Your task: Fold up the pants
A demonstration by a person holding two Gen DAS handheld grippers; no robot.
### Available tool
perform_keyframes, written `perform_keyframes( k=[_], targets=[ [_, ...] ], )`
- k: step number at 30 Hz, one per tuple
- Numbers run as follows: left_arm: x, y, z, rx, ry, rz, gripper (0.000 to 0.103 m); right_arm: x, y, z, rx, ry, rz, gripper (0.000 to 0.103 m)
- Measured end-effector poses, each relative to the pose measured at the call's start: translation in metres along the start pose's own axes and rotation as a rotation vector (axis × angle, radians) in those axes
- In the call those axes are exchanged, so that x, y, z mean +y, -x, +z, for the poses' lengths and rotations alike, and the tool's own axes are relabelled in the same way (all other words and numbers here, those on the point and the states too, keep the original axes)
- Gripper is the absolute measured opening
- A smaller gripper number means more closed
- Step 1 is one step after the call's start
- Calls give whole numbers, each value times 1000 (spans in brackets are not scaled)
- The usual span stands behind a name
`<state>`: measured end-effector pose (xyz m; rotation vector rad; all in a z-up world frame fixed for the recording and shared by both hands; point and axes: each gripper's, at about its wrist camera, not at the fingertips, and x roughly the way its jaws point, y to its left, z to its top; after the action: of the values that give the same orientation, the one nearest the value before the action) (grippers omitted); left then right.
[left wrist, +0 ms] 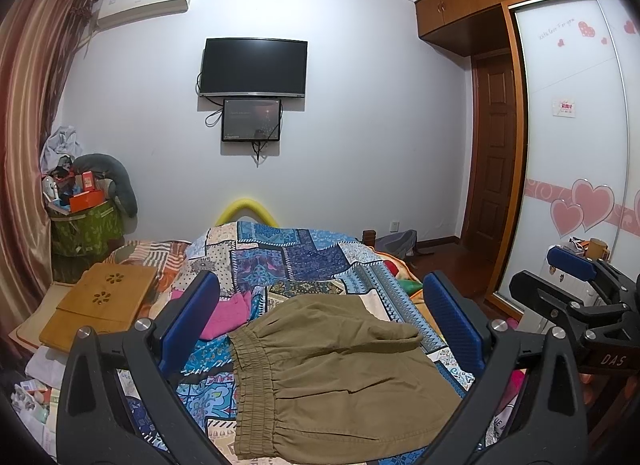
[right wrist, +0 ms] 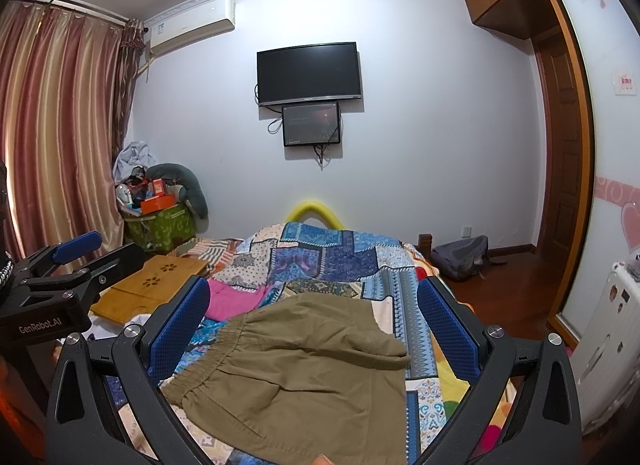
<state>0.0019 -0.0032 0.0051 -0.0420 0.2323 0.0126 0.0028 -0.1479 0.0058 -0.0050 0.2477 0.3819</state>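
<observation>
— Pants?
— Olive, lying on the patchwork bedspread, partly folded. Elastic waistband toward the left, legs doubled over at the far end into a rounded fold.

— Left tool?
— Released, blue pads spread wide, holding nothing. Hovering above the pants, framing them between the pads.

— Right tool?
— Released as well, gripping nothing, poised over the same garment. Also visible at the right edge of the left wrist view, beside the left tool.

— Anything else on the bed?
— Pink cloth just beyond the waistband, touching the pants or nearly so; cannot tell which. Wooden lap tray farther left, well apart from the pants.

— Beyond the bed?
— Dark television on the far wall, smaller screen right beneath it.
</observation>
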Motion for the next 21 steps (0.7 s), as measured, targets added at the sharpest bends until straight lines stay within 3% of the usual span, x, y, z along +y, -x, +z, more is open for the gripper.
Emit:
perform_keyframes(
  k=[14, 21],
  targets=[
    [3, -15, -3, 33, -1, 1, 103, -6, -7, -1, 13, -5, -13, 103],
    [22, -64, -18, 148, 18, -8, 103, -23, -36, -18, 89, -25, -41, 103]
  ],
)
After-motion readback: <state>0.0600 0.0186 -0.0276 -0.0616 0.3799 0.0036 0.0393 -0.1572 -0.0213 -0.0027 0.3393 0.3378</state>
